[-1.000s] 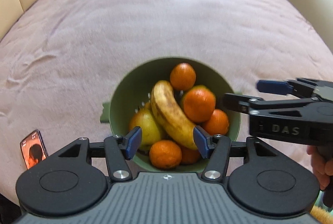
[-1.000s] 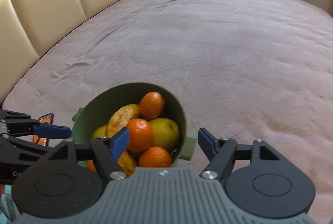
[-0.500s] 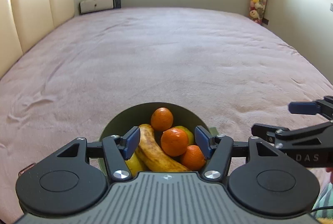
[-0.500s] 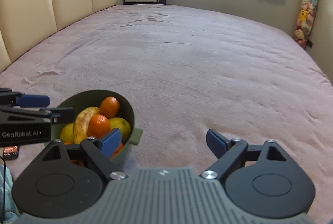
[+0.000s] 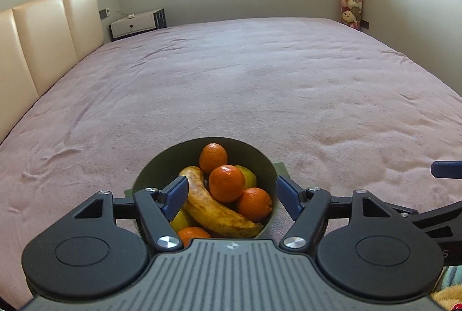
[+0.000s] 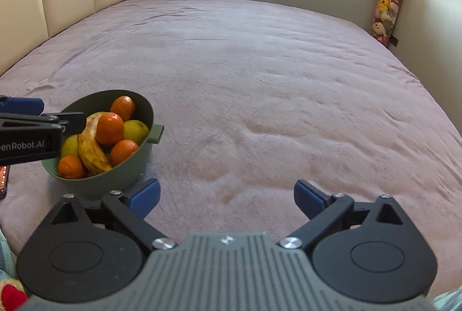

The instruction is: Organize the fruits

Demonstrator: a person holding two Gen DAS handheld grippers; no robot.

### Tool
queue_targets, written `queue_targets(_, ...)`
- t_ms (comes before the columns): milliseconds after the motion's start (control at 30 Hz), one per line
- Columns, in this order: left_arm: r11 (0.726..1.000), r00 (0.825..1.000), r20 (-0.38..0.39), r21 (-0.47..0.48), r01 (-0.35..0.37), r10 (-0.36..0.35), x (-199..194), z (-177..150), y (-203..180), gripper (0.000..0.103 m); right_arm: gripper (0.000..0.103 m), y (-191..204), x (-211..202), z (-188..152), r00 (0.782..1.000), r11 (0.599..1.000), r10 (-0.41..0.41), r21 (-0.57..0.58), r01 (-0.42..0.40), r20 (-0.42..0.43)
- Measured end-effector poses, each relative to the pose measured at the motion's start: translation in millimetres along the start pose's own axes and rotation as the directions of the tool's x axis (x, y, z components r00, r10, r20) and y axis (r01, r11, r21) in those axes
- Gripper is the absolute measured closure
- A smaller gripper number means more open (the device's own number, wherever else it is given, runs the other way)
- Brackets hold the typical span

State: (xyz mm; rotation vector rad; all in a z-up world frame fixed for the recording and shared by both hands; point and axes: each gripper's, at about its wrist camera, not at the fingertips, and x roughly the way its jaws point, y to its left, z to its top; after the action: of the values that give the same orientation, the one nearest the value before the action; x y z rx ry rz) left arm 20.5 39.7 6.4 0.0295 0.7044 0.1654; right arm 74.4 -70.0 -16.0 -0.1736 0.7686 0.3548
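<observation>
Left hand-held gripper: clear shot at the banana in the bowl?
Probably yes. The left hand-held gripper is open above the green bowl, and the banana lies on top, between its fingers, uncovered.

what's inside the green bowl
In the bowl: a banana, several oranges and yellow-green fruit. Anything beneath the pile is covered.
</observation>
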Motion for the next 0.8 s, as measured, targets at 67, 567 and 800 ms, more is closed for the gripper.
queue_targets(67, 1.000, 1.000, -0.021, -0.001, 0.005, -0.005, 4.1, -1.3, -2.8, 0.021, 0.006, -2.0, 2.2, -1.2, 1.000, 1.000, -0.005, 0.009, 0.005, -0.002)
queue_targets(567, 0.997, 0.985, -0.170, -0.071, 0.001, -0.013, 24.6, -12.5, 1.4, 0.021, 0.004, -8.5, 19.6, -1.0, 0.998, 0.997, -0.054, 0.052, 0.056, -0.035)
queue_targets(800, 0.998, 0.986, -0.164, -0.068, 0.002, -0.013, 21.3, -11.0, -0.5, 0.021, 0.004, -11.5, 17.5, -1.1, 0.998, 0.996, -0.055, 0.065, 0.057, -0.031)
